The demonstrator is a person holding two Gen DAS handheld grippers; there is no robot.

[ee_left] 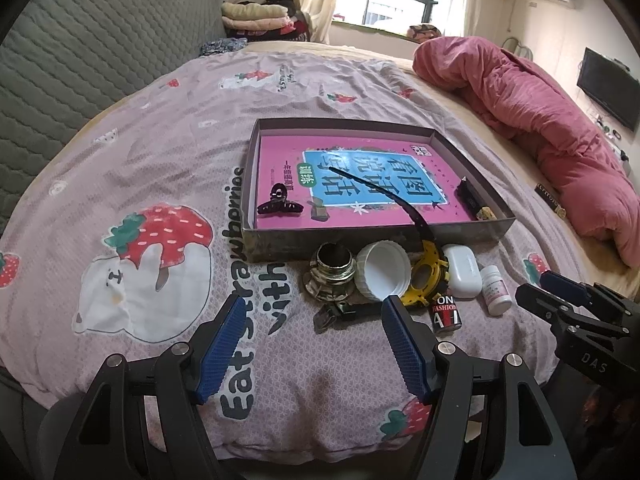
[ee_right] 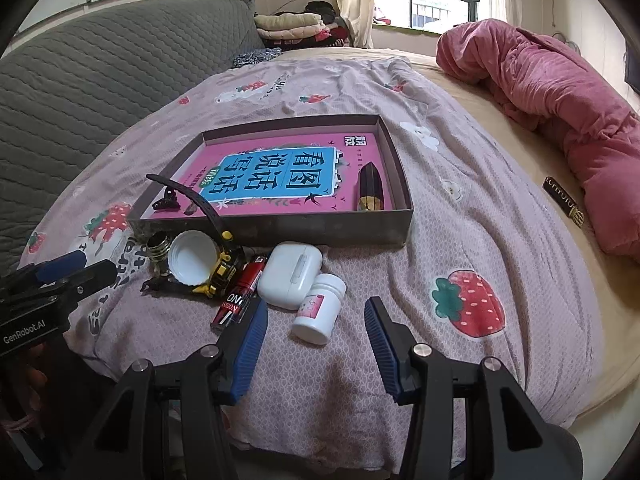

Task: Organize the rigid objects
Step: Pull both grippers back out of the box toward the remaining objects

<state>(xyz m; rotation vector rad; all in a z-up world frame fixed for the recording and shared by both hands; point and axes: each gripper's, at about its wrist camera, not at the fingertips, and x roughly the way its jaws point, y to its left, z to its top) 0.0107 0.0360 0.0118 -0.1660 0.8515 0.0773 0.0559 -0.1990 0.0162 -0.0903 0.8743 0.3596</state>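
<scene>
Both tongs spread apart, empty, over bed.
My left gripper (ee_left: 314,344) and right gripper (ee_right: 316,340) hover short of clutter: white bottle (ee_right: 320,308), earbud case (ee_right: 290,274), cap (ee_left: 384,270) beside box (ee_right: 280,232) near edge.

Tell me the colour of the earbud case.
White; the earbud case shows best in the right wrist view.

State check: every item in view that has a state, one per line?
Shallow grey cardboard box: open, lidless
Small white pill bottle: capped, lying on its side
White earbud case: closed
White ribbed plastic lid: upturned, off any jar
Left gripper: open, empty
Right gripper: open, empty
</scene>
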